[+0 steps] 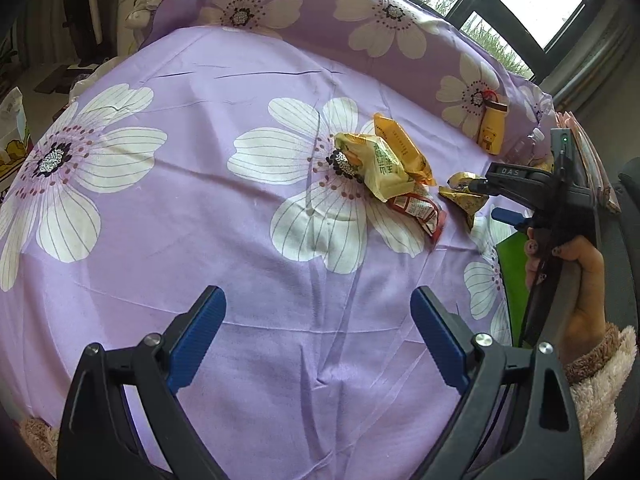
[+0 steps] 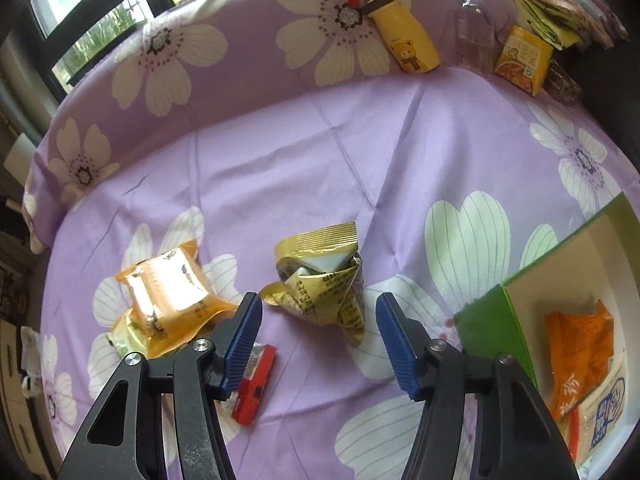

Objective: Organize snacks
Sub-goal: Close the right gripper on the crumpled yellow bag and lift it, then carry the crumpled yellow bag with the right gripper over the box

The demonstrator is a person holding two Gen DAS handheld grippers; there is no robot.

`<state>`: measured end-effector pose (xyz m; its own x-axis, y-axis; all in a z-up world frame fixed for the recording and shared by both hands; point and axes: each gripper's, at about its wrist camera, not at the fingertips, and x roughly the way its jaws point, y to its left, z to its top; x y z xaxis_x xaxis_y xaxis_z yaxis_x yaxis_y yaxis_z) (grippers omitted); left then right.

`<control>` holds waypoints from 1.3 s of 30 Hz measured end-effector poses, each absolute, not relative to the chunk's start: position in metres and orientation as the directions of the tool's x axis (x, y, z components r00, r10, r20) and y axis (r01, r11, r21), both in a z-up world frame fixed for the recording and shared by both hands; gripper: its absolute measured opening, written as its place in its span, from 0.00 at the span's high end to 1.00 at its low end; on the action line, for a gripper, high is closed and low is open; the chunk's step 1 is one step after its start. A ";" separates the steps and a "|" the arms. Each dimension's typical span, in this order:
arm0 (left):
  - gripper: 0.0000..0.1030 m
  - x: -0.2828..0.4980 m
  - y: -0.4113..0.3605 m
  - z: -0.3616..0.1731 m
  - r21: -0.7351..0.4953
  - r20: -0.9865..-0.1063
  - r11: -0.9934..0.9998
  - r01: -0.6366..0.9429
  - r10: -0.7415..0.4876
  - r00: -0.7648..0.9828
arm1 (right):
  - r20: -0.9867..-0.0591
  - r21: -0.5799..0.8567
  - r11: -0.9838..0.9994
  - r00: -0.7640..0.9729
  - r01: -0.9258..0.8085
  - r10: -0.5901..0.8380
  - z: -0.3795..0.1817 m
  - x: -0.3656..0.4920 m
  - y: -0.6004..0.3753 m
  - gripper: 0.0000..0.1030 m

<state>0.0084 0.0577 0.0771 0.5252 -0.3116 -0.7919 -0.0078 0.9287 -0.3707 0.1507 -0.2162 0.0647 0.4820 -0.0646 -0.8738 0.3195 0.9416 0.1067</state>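
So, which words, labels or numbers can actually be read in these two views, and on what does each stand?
"DAS": on the right gripper, atop its black finger, seen from the left wrist.
Green characters on the pale yellow snack packet: too distorted to read.
Print on the crumpled gold wrapper: too small.
Blue characters on the packet in the green box: blurred.
Bear picture on the yellow bottle: its text is unreadable.
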 end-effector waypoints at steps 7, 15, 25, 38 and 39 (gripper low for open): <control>0.08 0.012 0.059 0.068 -0.369 -0.806 0.929 -0.018 -0.311 0.503 | -0.863 0.126 0.949 0.504 0.289 -0.039 0.060 0.158 -0.224 0.73; 0.08 0.007 0.055 0.072 -0.383 -0.800 0.924 -0.002 -0.330 0.501 | -0.842 0.210 0.956 0.535 0.207 0.069 0.081 0.123 -0.218 0.76; 0.08 -0.005 0.040 0.072 -0.385 -0.810 0.923 0.030 -0.353 0.469 | -0.879 0.318 0.948 0.379 0.013 0.290 0.092 0.020 -0.182 0.76; 0.08 -0.018 0.020 0.073 -0.366 -0.822 0.928 0.069 -0.357 0.444 | -0.901 0.382 0.923 0.237 0.037 0.363 0.055 -0.014 -0.166 0.68; 0.09 -0.019 0.019 0.073 -0.365 -0.822 0.928 0.073 -0.358 0.443 | -0.897 0.390 0.920 0.246 0.044 0.368 0.057 -0.014 -0.168 0.57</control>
<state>-0.0195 0.0186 0.0727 0.4431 -0.3580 -0.8219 0.0727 0.9281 -0.3651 -0.0144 -0.1677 0.0567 0.2458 0.3680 -0.8967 0.0439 0.9200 0.3896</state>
